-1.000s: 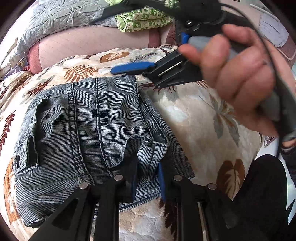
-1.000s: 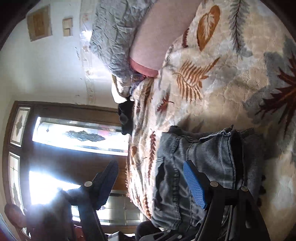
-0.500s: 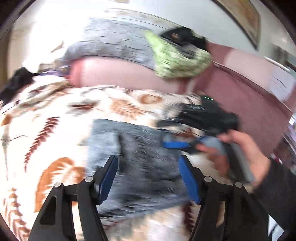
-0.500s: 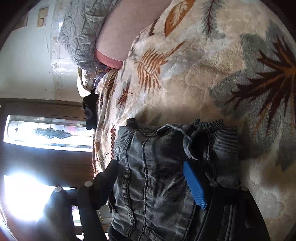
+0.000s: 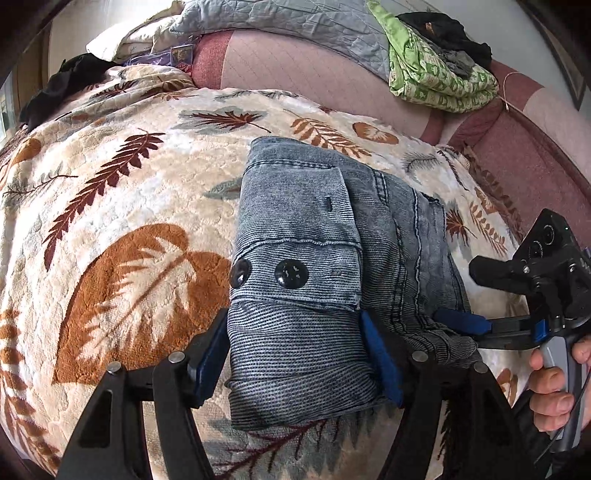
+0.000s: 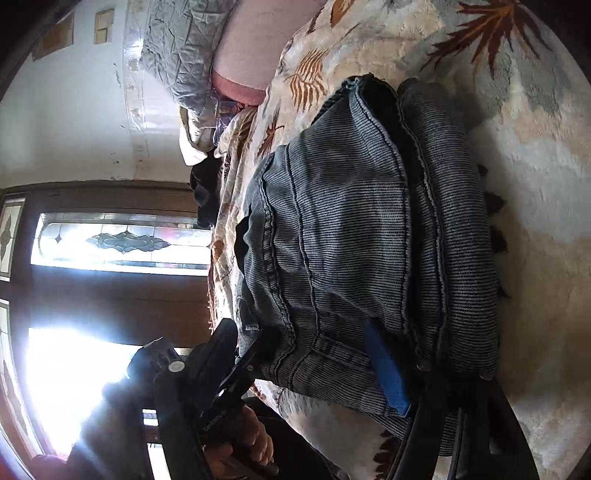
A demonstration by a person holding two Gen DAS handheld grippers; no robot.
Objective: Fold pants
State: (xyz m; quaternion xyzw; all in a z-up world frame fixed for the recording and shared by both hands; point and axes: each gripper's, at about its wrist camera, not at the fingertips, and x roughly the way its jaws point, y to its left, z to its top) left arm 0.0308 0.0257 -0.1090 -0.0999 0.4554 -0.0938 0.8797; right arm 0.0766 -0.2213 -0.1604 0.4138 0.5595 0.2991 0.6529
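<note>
The grey-blue denim pants point(image 5: 314, 258) lie folded into a compact bundle on the leaf-print blanket point(image 5: 129, 206); they also fill the right wrist view point(image 6: 351, 240). My left gripper point(image 5: 295, 358) is open, its blue pads point(image 5: 380, 358) on either side of the bundle's near end. My right gripper point(image 5: 465, 325) reaches in from the right, one blue finger against the bundle's right edge. In the right wrist view its blue pad point(image 6: 386, 369) is pushed into the folded layers; the other finger is hidden by the cloth. The left gripper's body point(image 6: 207, 373) shows at lower left.
A pink sofa back point(image 5: 295, 62) rises behind the blanket with a grey quilt point(image 5: 277, 18), a folded green cloth point(image 5: 436, 77) and dark clothes point(image 5: 447, 29) on it. A black garment point(image 5: 62, 81) lies at far left. A stained-glass window point(image 6: 122, 240) is beyond the edge.
My left gripper let go of the pants, swung away and came back to the bundle's near end with jaws wide. My right gripper moved in against the bundle's right edge.
</note>
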